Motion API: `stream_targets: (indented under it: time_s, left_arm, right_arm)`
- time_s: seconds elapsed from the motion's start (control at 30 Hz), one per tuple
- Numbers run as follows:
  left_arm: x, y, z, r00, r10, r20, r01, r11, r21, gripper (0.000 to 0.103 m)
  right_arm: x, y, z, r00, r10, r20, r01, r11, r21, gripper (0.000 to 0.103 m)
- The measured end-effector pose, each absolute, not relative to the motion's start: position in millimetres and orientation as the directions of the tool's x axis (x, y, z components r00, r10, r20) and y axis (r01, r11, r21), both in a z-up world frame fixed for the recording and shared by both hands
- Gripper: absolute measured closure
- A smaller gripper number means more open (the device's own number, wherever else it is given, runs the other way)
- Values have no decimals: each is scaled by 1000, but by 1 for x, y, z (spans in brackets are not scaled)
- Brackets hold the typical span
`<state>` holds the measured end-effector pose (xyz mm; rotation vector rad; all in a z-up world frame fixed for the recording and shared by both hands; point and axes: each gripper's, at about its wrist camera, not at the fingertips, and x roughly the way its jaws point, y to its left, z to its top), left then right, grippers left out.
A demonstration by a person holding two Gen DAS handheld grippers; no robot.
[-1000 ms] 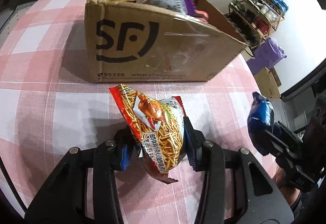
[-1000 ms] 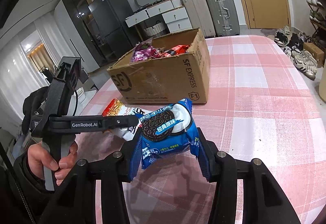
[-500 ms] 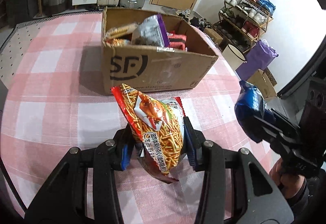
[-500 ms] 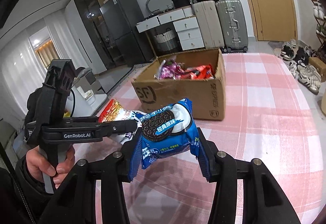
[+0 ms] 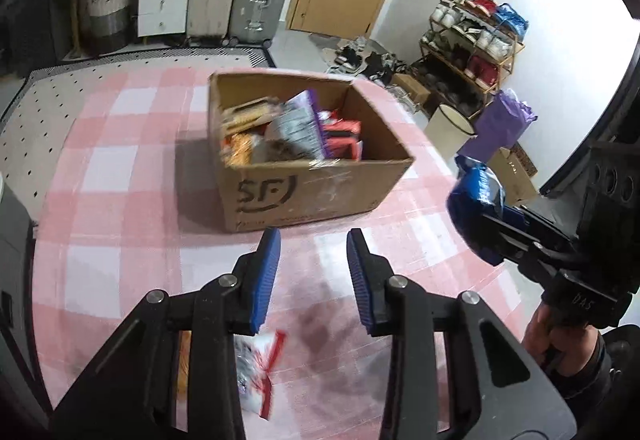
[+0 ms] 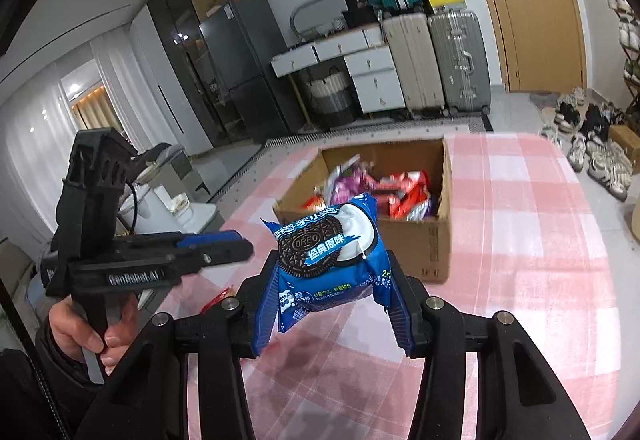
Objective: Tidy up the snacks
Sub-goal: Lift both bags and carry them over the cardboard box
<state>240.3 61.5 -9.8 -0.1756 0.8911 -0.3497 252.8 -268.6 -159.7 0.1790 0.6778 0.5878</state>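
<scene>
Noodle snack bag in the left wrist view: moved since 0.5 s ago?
Yes. The noodle snack bag has dropped out from between the pads of the left gripper and now shows blurred below them, near the bottom edge.

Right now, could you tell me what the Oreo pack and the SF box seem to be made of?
Oreo pack: glossy printed plastic film, probably; it creases and shines. SF box: matte brown cardboard, likely corrugated, with raw cut edges.
</scene>
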Motion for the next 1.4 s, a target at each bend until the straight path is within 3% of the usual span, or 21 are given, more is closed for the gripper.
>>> stream_targets:
  time_s: [0.27, 0.67, 1.07, 1.17, 1.2, 1.4]
  left_arm:
    - [220, 94, -47, 537, -335, -774, 154, 941, -300, 71]
    - [196, 111, -100, 510, -225, -830, 39, 970, -239, 26]
    - [223, 121, -151, 433, -273, -859, -5, 952, -305, 27]
    - [224, 121, -162, 420, -329, -846, 3, 932, -361, 38]
    - [223, 120, -162, 431, -331, -840, 9, 932, -362, 50]
    - [224, 112, -160, 453, -353, -819, 41, 926, -376, 60]
  right_arm:
    - [250, -267, -188, 588, 586, -557, -437, 810, 391, 55]
    - [253, -269, -209, 560, 598, -573, -426, 801, 420, 55]
    - [253, -273, -215, 555, 596, -581, -416, 803, 427, 54]
    - [252, -273, -218, 554, 596, -582, -413, 803, 429, 54]
    - [253, -274, -219, 552, 596, -582, -411, 803, 432, 54]
    - [253, -274, -223, 548, 596, -587, -406, 803, 437, 54]
